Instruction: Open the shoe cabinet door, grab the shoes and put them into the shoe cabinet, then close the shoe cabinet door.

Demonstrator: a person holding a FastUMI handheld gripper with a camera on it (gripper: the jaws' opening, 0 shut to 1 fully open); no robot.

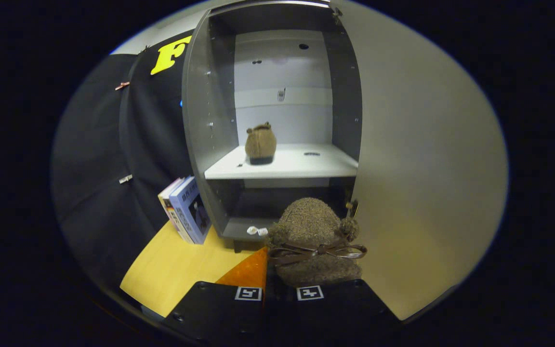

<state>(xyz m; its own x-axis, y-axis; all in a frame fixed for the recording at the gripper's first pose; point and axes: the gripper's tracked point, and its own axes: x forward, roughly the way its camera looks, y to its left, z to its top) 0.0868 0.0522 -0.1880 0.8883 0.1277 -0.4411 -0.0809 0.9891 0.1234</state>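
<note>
Open cabinet point(277, 96) beyond, claw point(280, 291) gripping shoe point(313, 241)

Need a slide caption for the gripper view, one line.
Gripper carries a brown shoe toward the open cabinet, its mate already on the white shelf.

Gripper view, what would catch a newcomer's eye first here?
First, the fuzzy brown shoe with a ribbon bow, held at the tool, whose fingers look closed on it. Beyond it stands the open shoe cabinet, its matching shoe already on the white shelf. Books lean beside the cabinet.
</note>
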